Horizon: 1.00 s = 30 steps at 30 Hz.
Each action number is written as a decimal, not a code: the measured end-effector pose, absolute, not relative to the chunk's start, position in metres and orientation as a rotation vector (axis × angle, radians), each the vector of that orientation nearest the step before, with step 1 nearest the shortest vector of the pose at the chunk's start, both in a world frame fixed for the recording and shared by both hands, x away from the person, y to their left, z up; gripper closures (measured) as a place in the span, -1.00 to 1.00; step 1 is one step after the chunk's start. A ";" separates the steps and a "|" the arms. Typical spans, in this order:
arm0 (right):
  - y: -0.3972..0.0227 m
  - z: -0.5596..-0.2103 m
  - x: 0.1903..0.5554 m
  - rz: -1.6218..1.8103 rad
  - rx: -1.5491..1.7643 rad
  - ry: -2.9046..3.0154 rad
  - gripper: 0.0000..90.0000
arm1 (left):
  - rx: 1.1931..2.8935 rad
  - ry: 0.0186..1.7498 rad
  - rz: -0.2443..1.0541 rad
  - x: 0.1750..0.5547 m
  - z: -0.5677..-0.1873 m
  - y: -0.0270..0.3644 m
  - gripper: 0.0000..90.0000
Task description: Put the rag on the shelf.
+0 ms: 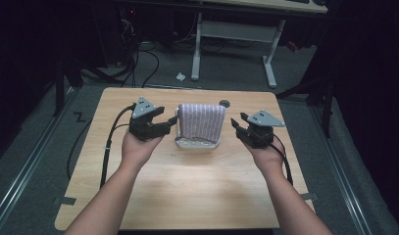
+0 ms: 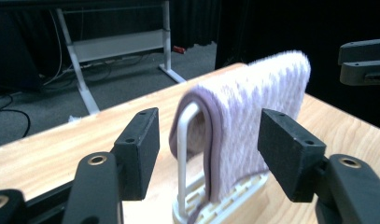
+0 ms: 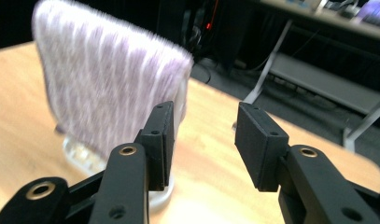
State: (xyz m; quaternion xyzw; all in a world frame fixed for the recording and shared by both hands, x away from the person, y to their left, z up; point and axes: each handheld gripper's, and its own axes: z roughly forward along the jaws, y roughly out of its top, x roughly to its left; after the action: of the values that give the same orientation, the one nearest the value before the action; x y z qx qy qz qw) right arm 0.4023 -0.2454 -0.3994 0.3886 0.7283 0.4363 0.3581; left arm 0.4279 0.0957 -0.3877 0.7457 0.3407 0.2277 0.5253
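Observation:
A purple-and-white towel (image 1: 202,120) hangs folded over a white wire rack (image 1: 197,143) in the middle of the wooden table. My left gripper (image 1: 168,116) sits at the towel's left end, open. In the left gripper view its jaws (image 2: 208,140) straddle the towel's edge (image 2: 253,107) and the rack's white hoop (image 2: 182,140) without touching them. My right gripper (image 1: 238,120) hovers just right of the towel, open and holding nothing. In the right gripper view the towel (image 3: 108,79) and the rack's base (image 3: 80,156) lie left of the gap between its jaws (image 3: 204,135).
Bare tabletop (image 1: 187,186) spreads in front of the rack. A small dark round spot (image 1: 224,103) lies behind the towel. Beyond the table stand a white desk frame (image 1: 231,34), floor cables (image 1: 138,63) and a paper scrap (image 1: 180,76).

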 end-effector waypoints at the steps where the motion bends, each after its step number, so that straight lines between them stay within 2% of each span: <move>1: -0.246 -0.403 0.400 1.127 0.997 1.877 0.28 | 1.792 0.818 0.538 0.427 -0.392 0.096 -0.15; 19: -0.259 -0.488 0.367 1.086 1.119 2.018 0.09 | 1.957 0.860 0.367 0.389 -0.494 0.092 -0.20; 22: -0.260 -0.503 0.358 1.068 1.129 2.039 0.08 | 1.985 0.857 0.353 0.373 -0.509 0.095 -0.20; 26: -0.264 -0.520 0.336 1.053 1.125 2.053 -0.02 | 2.002 0.874 0.352 0.334 -0.531 0.108 -0.17; 27: -0.268 -0.525 0.326 1.063 1.128 2.029 -0.02 | 2.039 0.872 0.308 0.329 -0.531 0.109 -0.18; 28: -0.273 -0.529 0.317 1.077 1.138 2.013 -0.01 | 2.035 0.865 0.306 0.324 -0.529 0.110 -0.23; 30: -0.278 -0.527 0.310 1.080 1.192 2.029 -0.06 | 2.026 0.859 0.328 0.318 -0.528 0.114 -0.20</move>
State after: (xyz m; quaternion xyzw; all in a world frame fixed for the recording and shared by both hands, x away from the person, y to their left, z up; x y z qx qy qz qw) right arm 0.3098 -0.2779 -0.5270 0.4429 0.7541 0.4011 0.2726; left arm 0.3177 0.1141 -0.5283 0.8167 0.3463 0.1323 0.4423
